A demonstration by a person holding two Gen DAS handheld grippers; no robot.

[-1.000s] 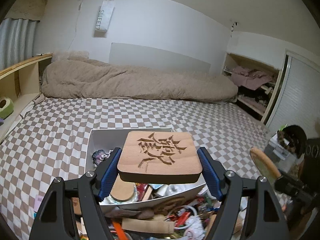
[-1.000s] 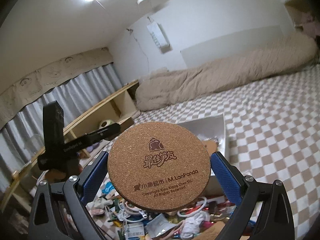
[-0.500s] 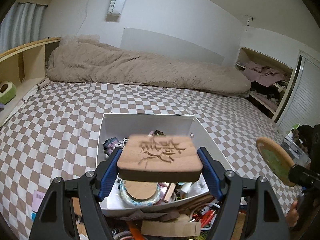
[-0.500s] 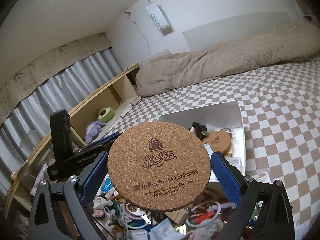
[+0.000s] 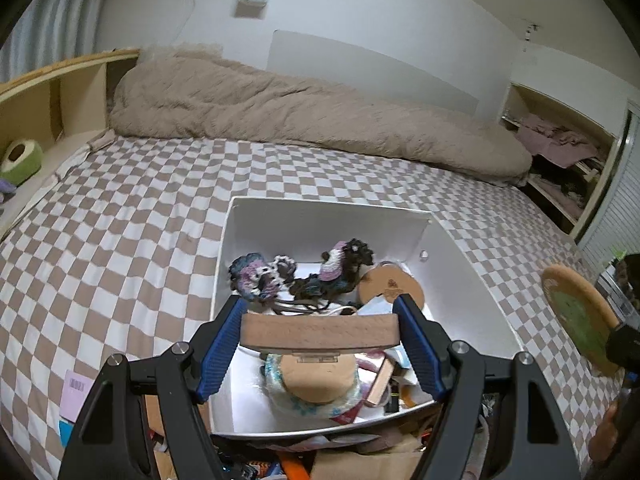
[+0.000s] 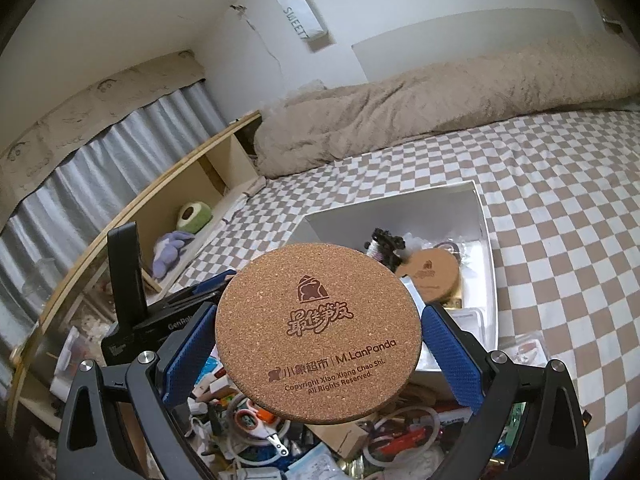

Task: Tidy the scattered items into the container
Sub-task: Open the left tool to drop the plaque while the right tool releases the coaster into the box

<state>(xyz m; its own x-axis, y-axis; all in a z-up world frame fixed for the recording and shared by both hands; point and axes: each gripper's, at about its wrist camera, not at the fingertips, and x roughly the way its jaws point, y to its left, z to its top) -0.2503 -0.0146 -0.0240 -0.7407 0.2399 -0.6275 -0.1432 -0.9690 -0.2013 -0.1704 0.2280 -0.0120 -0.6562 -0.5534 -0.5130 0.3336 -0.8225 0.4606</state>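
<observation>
My left gripper (image 5: 320,340) is shut on a squarish wooden coaster (image 5: 320,331), seen edge-on and held over the near part of the white box (image 5: 472,292). Inside the box lie crocheted yarn pieces (image 5: 260,276), a round cork coaster (image 5: 390,288) and a roll of tape (image 5: 316,392). My right gripper (image 6: 320,340) is shut on a round cork coaster (image 6: 318,334) with a printed logo, held above the clutter in front of the white box (image 6: 490,264). That coaster (image 5: 580,316) also shows at the right edge of the left wrist view.
A pile of small items (image 6: 288,440) lies on the checkered bed sheet (image 5: 120,232) at the box's near side. A beige duvet (image 5: 300,116) runs along the far wall. A wooden shelf (image 6: 176,208) with soft toys lines the left side.
Both grippers came down and forward toward the box. The wooden coaster tipped from showing its carved face to edge-on above the box. The box's inside now shows far more fully.
</observation>
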